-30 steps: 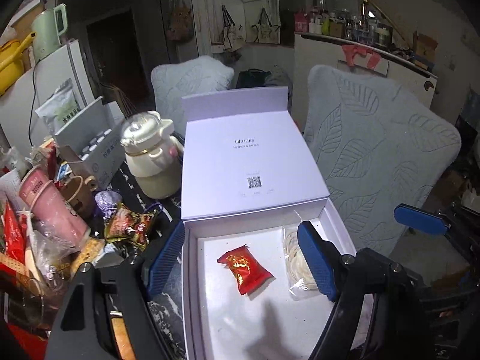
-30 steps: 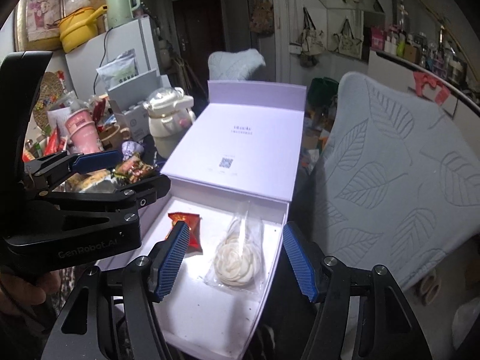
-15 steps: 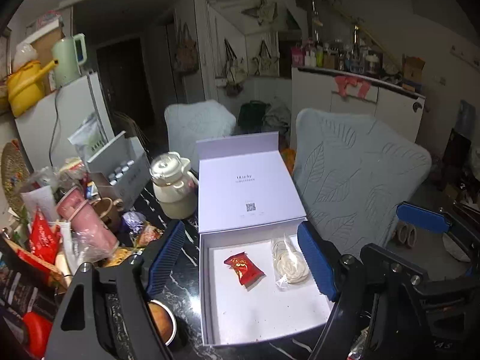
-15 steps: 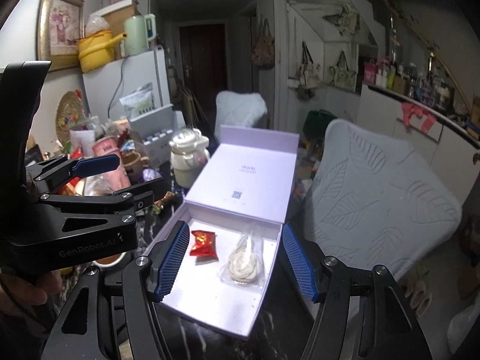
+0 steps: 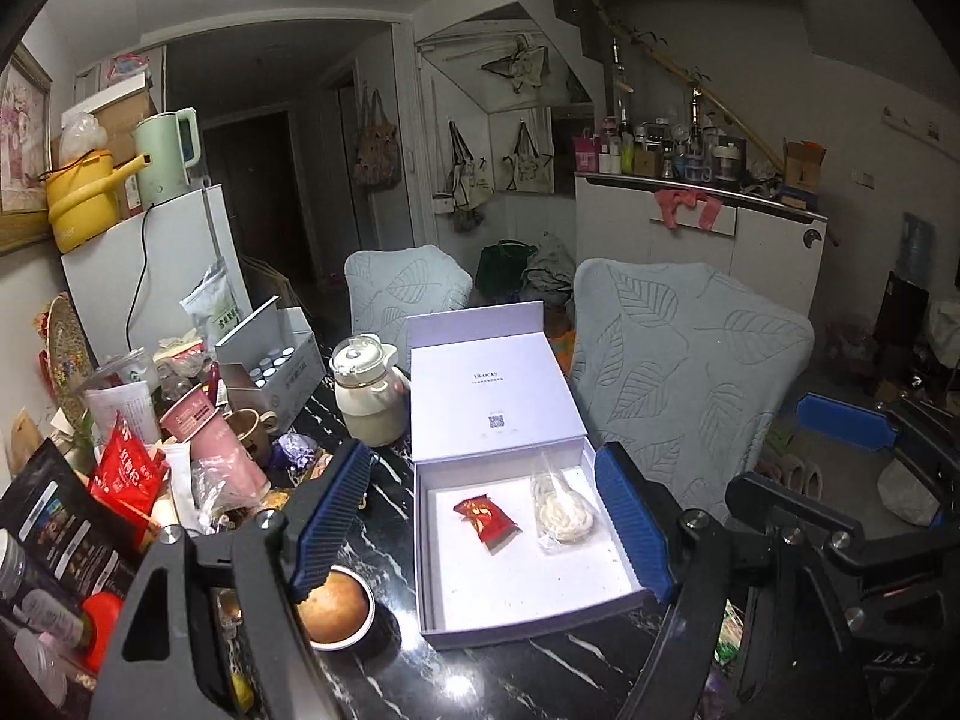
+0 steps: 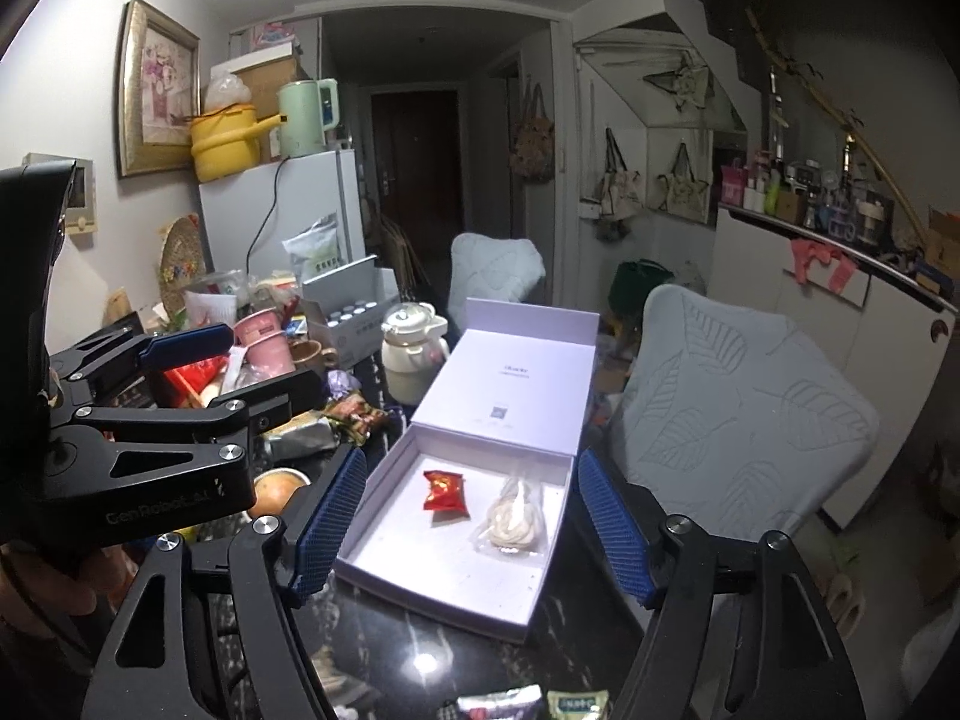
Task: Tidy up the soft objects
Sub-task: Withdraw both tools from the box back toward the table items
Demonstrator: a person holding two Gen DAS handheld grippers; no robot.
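An open pale lilac gift box [image 5: 510, 630] [image 6: 432, 600] lies on the black marble table, its lid standing up at the back. Inside it lie a red snack packet [image 5: 486, 519] [image 6: 445, 492] and a clear bag holding a white coiled item [image 5: 561, 510] [image 6: 513, 519]. My left gripper [image 5: 480, 480] hovers above and in front of the box, open and holding nothing. My right gripper [image 6: 469, 468] hangs beside it on the right at the same height. Its jaws are opening, with nothing between them. Neither gripper touches the box.
A cream teapot [image 5: 369, 390], pink cups [image 5: 210, 438], a round bun in a bowl [image 5: 333, 603] and piled snack bags crowd the table left of the box. Leaf-patterned chairs [image 5: 690, 372] stand behind and to the right. Small packets [image 6: 528, 702] lie at the near edge.
Both grippers have drawn back and risen away from the box, which now shows whole and smaller. The right jaws stand a little wider. The packet and bag have not moved.
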